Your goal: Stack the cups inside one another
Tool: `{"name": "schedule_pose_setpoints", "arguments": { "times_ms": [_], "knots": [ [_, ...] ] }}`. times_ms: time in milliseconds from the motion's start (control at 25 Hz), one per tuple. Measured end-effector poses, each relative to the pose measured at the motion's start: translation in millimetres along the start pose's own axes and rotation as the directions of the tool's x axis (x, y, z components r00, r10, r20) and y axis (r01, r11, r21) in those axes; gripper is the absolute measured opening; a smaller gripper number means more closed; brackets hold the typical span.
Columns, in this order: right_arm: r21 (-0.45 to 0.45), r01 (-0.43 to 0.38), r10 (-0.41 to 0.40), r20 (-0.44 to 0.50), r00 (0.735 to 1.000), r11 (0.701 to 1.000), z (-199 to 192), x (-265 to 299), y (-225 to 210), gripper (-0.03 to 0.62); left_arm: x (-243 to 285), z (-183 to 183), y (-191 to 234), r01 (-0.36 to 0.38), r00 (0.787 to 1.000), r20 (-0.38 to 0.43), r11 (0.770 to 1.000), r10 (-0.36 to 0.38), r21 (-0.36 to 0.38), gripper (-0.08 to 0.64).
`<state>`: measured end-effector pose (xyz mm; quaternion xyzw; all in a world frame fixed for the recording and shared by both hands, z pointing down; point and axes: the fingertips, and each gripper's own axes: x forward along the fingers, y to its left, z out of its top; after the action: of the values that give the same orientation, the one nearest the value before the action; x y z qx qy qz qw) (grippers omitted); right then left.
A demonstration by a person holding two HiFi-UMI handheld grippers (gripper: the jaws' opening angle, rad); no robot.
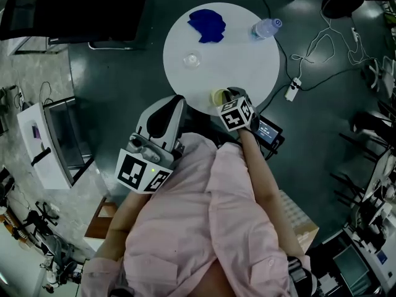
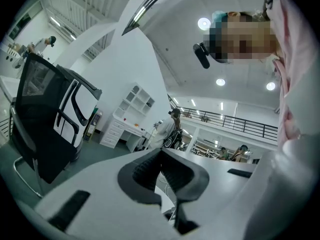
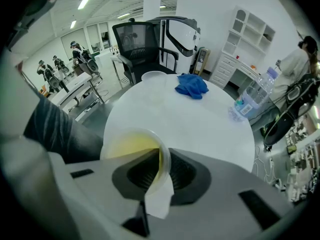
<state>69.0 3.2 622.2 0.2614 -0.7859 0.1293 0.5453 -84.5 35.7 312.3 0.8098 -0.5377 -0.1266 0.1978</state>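
A yellowish translucent cup [image 1: 216, 96] stands at the near edge of the round white table [image 1: 238, 54]. My right gripper [image 1: 224, 96] points steeply down and is shut on its wall. In the right gripper view one jaw of the right gripper [image 3: 162, 176] is inside the cup [image 3: 132, 146] and the other is outside. A clear cup [image 1: 192, 59] stands alone further back on the table, also seen as the clear cup [image 3: 153, 75]. My left gripper [image 1: 176, 101] hangs off the table's near left edge, pointing level. The left gripper [image 2: 161, 166] has its pads together on nothing.
A blue cloth [image 1: 207, 25] and a water bottle [image 1: 266, 27] lie at the table's far side. A power strip with cables [image 1: 292, 89] lies on the floor to the right. A black office chair [image 3: 137, 41] stands beyond the table.
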Motion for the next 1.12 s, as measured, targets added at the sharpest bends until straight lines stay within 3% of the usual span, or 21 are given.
{"name": "schedule_pose_setpoints", "arguments": {
  "times_ms": [640,1120],
  "knots": [
    [0.085,0.014,-0.014,0.001,1.0,0.996,9,2,-10,0.058,36,12,19,0.06,0.997,-0.04,0.998,-0.062,-0.033,0.009],
    [0.129,0.005,-0.008,0.02,1.0,0.992,9,2,-9,0.058,55,4,14,0.115,0.988,-0.102,0.993,-0.116,-0.011,0.009]
  ]
}}
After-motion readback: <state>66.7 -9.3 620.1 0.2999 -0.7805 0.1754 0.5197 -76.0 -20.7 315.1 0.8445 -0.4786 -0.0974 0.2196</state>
